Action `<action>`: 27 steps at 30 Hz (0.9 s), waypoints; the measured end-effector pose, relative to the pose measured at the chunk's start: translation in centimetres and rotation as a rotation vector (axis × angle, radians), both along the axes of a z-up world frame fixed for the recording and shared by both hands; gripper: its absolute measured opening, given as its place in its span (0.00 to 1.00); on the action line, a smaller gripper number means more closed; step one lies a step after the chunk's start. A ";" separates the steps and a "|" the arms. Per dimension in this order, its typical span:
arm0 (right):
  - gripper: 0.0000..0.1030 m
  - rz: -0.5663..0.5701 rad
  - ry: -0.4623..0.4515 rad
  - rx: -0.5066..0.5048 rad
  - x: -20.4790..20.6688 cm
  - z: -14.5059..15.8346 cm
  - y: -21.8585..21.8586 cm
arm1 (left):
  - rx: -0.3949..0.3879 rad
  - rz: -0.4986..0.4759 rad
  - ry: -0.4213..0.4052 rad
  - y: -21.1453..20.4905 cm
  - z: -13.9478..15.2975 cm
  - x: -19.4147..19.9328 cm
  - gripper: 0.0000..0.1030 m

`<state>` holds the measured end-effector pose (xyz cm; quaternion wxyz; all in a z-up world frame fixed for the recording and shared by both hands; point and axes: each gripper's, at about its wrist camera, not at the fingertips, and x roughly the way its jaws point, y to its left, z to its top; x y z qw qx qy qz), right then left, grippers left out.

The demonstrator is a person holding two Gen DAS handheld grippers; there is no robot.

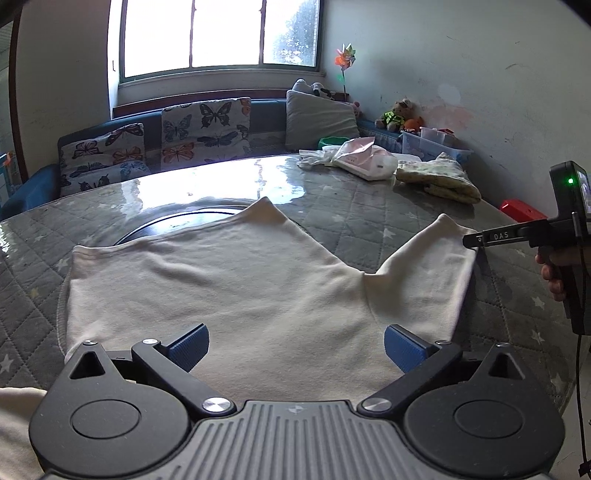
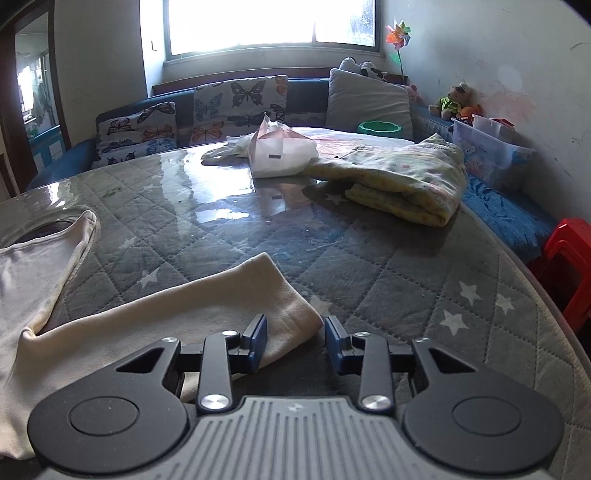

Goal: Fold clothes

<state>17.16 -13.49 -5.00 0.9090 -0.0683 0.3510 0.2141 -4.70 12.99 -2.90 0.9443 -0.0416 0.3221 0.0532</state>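
Left gripper [image 1: 296, 349]: blue-padded jaws spread as wide as they go, hovering over the near body of the garment with nothing between them; probably waiting clear while the other side is handled
Garment: cream cotton long-sleeved top [image 1: 221, 280] spread flat on the table, one sleeve angled out to the right; laid open like this so the sleeve can be folded in over the body, I judge
Sleeve cuff [image 2: 291, 306]: lies between the right gripper's pads, nearer the left pad; the pads do not appear to press it yet
Right gripper [image 2: 295, 339]: jaws partly closed, straddling the cuff end, low over the table; no grip yet, seemingly lined up to pinch the cuff
Surface: grey quilted star-print table cover under a glossy clear sheet [image 2: 388, 258]; slick, so cloth may slide when pulled
Folded pile: yellow patterned cloth [image 2: 399, 177] set well apart at the far right, likely already done
Room: bright window [image 1: 221, 33]; butterfly-print cushions [image 1: 207, 125] on a blue bench; red plastic stool [image 2: 569, 258] beside the table
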 end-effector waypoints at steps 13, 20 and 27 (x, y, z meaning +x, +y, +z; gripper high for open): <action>0.08 0.026 -0.029 0.032 -0.7 0.6 -0.2 | 0.000 -0.036 0.022 -1.4 -0.6 0.8 1.00; 0.07 0.043 -0.064 0.064 -1.6 2.5 -0.3 | -0.010 -0.048 0.023 -1.7 -0.9 1.0 1.00; 0.07 0.105 -0.094 0.111 -3.7 5.2 0.2 | -0.013 -0.043 0.016 -1.2 -1.0 0.5 1.00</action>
